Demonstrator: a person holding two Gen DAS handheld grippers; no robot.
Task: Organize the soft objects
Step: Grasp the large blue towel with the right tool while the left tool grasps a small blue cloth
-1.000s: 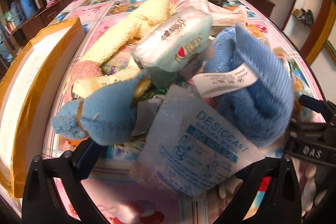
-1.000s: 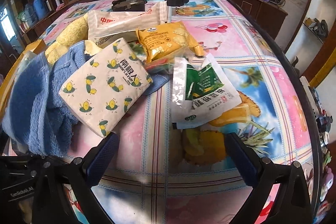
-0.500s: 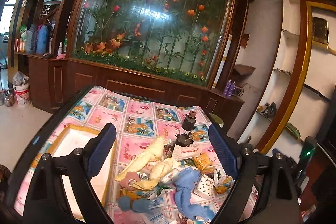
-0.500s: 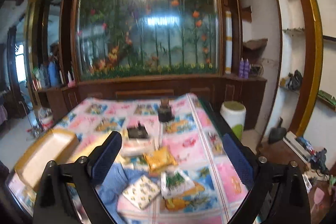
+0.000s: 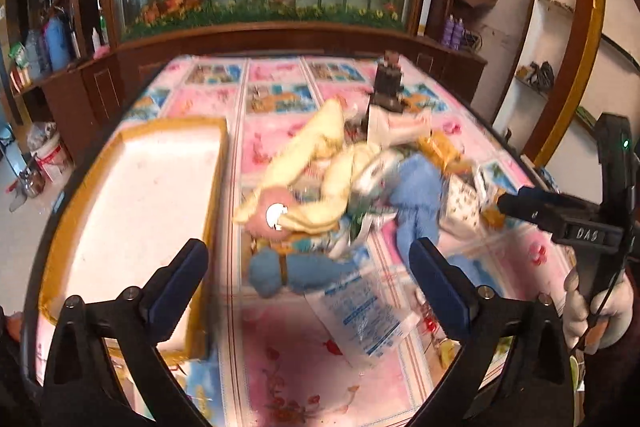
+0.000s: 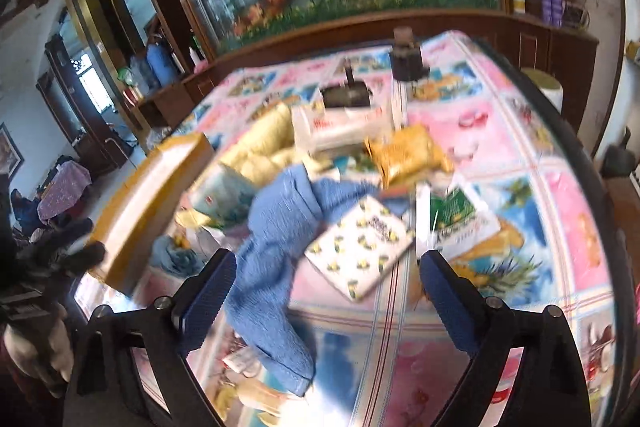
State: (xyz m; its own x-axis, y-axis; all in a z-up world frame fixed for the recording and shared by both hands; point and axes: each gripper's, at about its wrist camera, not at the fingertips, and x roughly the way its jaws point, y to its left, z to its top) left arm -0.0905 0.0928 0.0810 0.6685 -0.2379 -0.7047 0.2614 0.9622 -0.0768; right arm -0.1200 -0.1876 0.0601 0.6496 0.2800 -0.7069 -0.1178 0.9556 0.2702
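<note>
Both claws hang above the table (image 5: 280, 379) with nothing between their fingers: the left gripper (image 5: 308, 279) has its blue-padded jaws spread wide, and the right gripper (image 6: 324, 291) is spread just as wide. The soft things lie in a loose heap across the middle of the flower-patterned tablecloth. Along the table's left edge sits a shallow white foam box (image 5: 136, 203) wrapped in tan tape, with nothing in it as far as the left wrist view shows. Just right of the box a long yellow plush (image 5: 316, 163) sprawls toward the far edge, touching a pink plush piece (image 5: 268, 219) at its near end. Nearer the front edge lies a small blue plush toy (image 5: 288, 271), and a clear desiccant packet (image 5: 360, 311) with blue print touches its right side. A blue towel (image 6: 280, 251) is draped over the centre of the pile; a white tissue pack printed with lemons (image 6: 360, 247) rests against its right side, with a green-and-white sachet (image 6: 456, 215) just beyond it. An orange-yellow packet (image 6: 408, 151) and a white tissue pack with red lettering (image 6: 340, 127) lie toward the far edge, though motion blur makes the print unreadable. A gloved hand (image 5: 596, 307) grips the other tool's handle at the right of the left wrist view.
</note>
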